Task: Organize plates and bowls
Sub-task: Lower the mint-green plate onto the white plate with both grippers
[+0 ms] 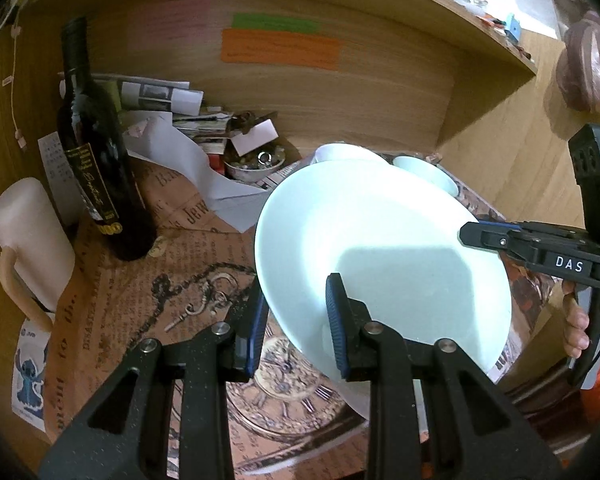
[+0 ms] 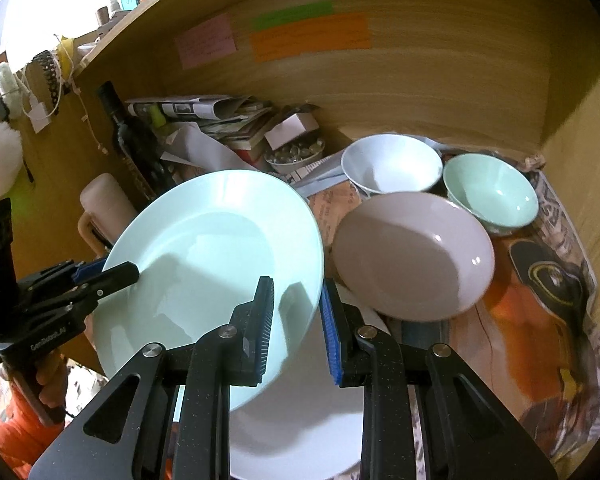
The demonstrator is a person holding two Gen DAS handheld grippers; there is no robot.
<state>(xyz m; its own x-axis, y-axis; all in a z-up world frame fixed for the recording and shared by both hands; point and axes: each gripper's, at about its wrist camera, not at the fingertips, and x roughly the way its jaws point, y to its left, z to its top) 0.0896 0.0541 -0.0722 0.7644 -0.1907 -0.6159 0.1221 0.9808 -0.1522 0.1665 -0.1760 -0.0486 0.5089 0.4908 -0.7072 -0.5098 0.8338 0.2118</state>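
Two grippers pinch one pale green plate at opposite rims, holding it tilted above the paper-lined desk.

Left gripper has its fingers clamped on the plate's near edge in its own view; right gripper grips the other rim likewise, one pad above and one below. Beneath the plate lies a white plate. Beside it sits a pinkish shallow dish, with a white bowl and a green bowl just behind. A dark bottle and a pink mug stand well apart at the left.
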